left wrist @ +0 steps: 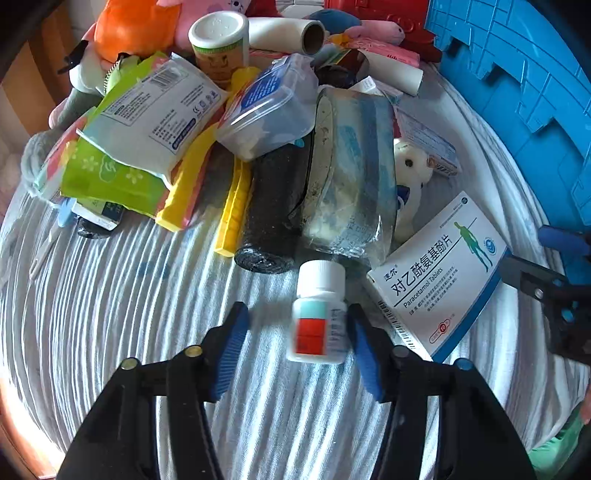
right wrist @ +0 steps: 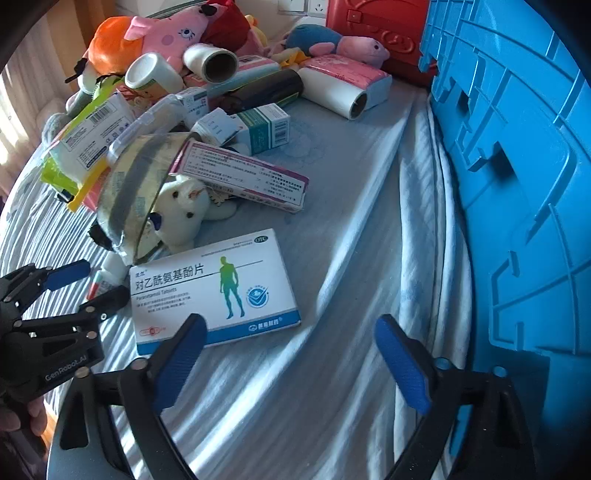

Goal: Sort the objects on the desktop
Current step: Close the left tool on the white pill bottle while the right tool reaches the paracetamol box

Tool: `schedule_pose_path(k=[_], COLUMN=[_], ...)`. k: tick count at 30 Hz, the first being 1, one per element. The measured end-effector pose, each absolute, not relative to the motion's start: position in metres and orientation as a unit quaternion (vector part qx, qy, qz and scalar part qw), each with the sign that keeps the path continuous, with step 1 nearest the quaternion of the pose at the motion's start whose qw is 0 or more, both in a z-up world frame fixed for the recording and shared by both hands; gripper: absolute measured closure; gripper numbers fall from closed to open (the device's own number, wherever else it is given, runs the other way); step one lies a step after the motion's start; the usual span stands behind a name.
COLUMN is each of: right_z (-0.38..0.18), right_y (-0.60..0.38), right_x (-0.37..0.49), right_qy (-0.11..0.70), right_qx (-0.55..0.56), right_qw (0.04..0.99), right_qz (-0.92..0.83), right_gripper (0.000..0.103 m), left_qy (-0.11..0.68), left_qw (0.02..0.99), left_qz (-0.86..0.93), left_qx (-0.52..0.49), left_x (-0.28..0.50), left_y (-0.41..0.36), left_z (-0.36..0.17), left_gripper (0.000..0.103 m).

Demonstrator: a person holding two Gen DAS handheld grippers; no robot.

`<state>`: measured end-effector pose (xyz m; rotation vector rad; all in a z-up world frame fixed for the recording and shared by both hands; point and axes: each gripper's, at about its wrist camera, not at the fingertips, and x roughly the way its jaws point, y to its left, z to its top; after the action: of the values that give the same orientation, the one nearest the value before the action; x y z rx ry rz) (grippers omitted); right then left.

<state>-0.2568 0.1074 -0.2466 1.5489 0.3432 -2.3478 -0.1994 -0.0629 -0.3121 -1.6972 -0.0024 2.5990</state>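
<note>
A small white pill bottle [left wrist: 319,314] with a teal and red label lies on the striped cloth between the fingers of my left gripper [left wrist: 297,308]. The right pad is at the bottle's side, and a gap separates the left pad from it, so the jaws stand open. A white and blue paracetamol box [right wrist: 210,288] lies flat just right of the bottle. My right gripper [right wrist: 290,321] hangs open over the box's near right corner, with its left finger [right wrist: 181,350] across the box's front edge. The left gripper [right wrist: 90,286] shows at the left of the right wrist view.
Behind the bottle lies a heap: a clear bag [left wrist: 351,166], a black roll [left wrist: 269,210], yellow clips, wipe packs, medicine boxes [right wrist: 243,177], paper rolls and plush toys [right wrist: 166,33]. A tall blue crate [right wrist: 517,147] walls the right side, with a red box [right wrist: 380,26] behind it.
</note>
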Motion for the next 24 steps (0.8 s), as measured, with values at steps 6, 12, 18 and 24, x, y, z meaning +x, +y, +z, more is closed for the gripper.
schedule_pose_path(k=[6, 12, 18, 24], right_z=[-0.255, -0.252, -0.248, -0.264], right_y=[0.114, 0.116, 0.123, 0.118], right_x=[-0.27, -0.269, -0.263, -0.253], right_qy=[0.118, 0.137, 0.146, 0.147], right_qx=[0.534, 0.527, 0.514, 0.545], right_qw=[0.114, 0.084, 0.048, 0.083], right_qz=[-0.829, -0.834, -0.844, -0.821], right_gripper=[0.037, 0.037, 0.037, 0.037], left_qy=[-0.003, -0.014, -0.018, -0.013], left_qw=[-0.012, -0.025, -0.007, 0.017], left_qz=[0.836, 0.832, 0.831, 0.835], left_qx=[-0.548, -0.555, -0.556, -0.55], left_x=[-0.185, -0.163, -0.143, -0.134], left_y=[-0.087, -0.104, -0.102, -0.087], left_z=[-0.311, -0.311, -0.306, -0.3], left_gripper=[0.066, 0.066, 0.066, 0.067])
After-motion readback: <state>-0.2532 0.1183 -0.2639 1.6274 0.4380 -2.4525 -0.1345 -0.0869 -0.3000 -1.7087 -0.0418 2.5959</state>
